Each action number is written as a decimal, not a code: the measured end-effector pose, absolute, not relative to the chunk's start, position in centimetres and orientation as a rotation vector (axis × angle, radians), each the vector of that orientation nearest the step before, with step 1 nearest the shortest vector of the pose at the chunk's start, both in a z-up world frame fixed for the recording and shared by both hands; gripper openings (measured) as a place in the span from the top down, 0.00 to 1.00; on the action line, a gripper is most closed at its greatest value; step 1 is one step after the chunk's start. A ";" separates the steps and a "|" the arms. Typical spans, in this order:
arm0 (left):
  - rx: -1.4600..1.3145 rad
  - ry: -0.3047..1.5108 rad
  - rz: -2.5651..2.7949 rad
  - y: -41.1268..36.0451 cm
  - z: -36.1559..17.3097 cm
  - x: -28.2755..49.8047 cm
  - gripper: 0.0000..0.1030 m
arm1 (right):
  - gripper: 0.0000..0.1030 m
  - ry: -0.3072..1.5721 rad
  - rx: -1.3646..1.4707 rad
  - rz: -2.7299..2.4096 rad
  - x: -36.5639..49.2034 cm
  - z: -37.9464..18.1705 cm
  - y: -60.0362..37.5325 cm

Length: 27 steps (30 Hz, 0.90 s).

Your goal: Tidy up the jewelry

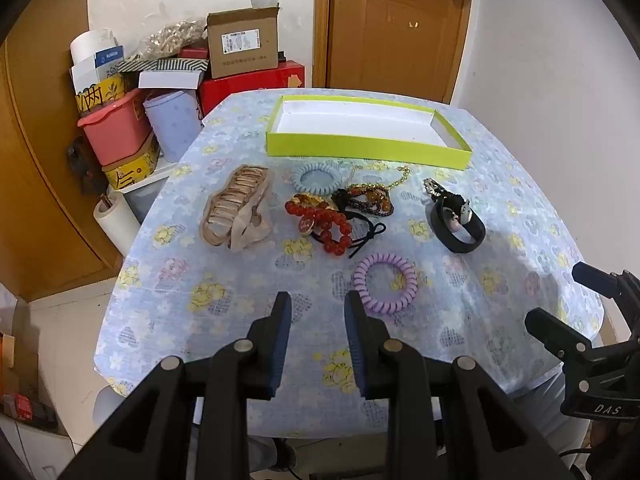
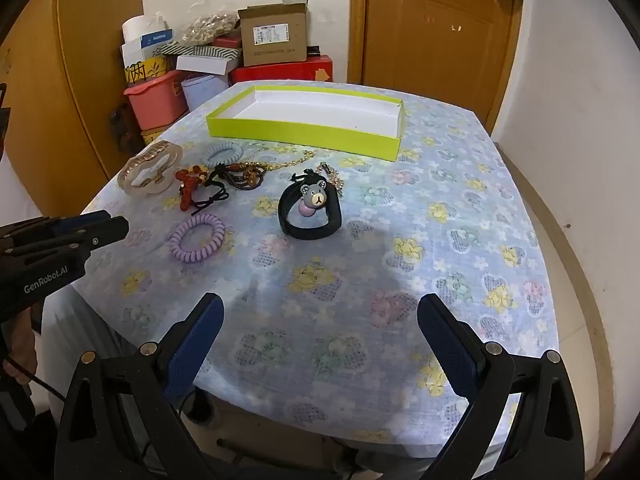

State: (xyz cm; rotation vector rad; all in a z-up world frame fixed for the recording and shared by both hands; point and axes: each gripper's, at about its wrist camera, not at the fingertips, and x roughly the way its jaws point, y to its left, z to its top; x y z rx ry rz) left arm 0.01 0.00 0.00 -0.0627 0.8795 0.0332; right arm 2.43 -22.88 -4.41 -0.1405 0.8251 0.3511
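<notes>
Jewelry is lying scattered across the middle of the table [image 2: 460,240], none of it in the lime-green box [image 1: 360,148], which is sitting open with its white floor showing at the far side. The table is wearing a pale blue cloth printed with yellow, pink and green flowers — it is draping over the near edge. From left to right I am seeing a beige fabric band [image 1: 236,210], a light blue coil hair tie [image 1: 316,178], a red bead bracelet [image 1: 324,224] tangling with a black elastic cord [image 1: 366,234] and a dark beaded bracelet [image 1: 370,198], a gold chain [image 1: 394,178], and a black band with a bear charm [image 2: 310,210]. A purple coil hair tie [image 1: 384,282] is lying nearest, just beyond my left gripper [image 1: 318,340], whose fingers are standing partly apart with nothing between them. My right gripper [image 2: 320,344] is hovering over bare cloth with its fingers spread wide, holding nothing.

Behind the table a heap of boxes is piling against the white wall — a cardboard carton [image 1: 242,42], a red box [image 1: 256,86], a pink plastic tub [image 1: 114,128]. A brown wooden door [image 2: 436,28] is standing shut at the back, and a pale tiled floor is showing below.
</notes>
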 end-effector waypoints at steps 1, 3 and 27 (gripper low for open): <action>-0.061 0.878 0.035 0.0 0.0 0.0 0.72 | 0.05 0.821 -0.138 0.353 2.4 -4.4 -22.9; -0.062 0.878 0.032 0.0 0.0 0.0 0.72 | 0.05 0.824 -0.138 0.353 2.4 -4.4 -22.9; -0.060 0.888 -0.001 -0.2 -0.7 -0.6 0.72 | 0.05 0.826 -0.139 0.352 2.3 -4.4 -22.7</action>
